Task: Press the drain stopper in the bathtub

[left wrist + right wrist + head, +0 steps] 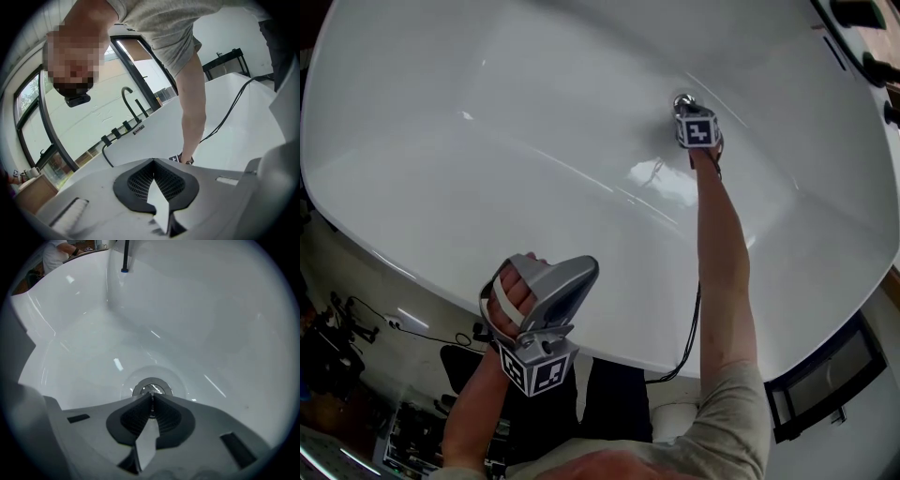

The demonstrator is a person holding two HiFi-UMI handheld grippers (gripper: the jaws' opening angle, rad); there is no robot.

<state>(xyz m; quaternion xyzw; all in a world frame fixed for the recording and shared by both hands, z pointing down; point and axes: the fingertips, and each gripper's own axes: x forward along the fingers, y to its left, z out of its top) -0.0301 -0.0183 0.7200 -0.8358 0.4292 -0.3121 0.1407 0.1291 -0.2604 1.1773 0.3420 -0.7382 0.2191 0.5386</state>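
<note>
The round chrome drain stopper (152, 388) sits in the floor of the white bathtub (534, 122). My right gripper (151, 397) is shut with nothing between its jaws, and its closed tips point at the stopper's near edge, just above it. In the head view the right gripper (682, 105) reaches deep into the tub, its marker cube covering most of the drain stopper (681, 99). My left gripper (581, 272) is shut and empty, held up outside the tub's near rim. In the left gripper view its tips (153, 161) point back at the person.
A black faucet (127, 101) with dark knobs stands on the tub's far deck by tall windows. A black cable (694, 328) hangs over the near rim (609, 347) beside the right forearm. The tub's sloping walls surround the drain.
</note>
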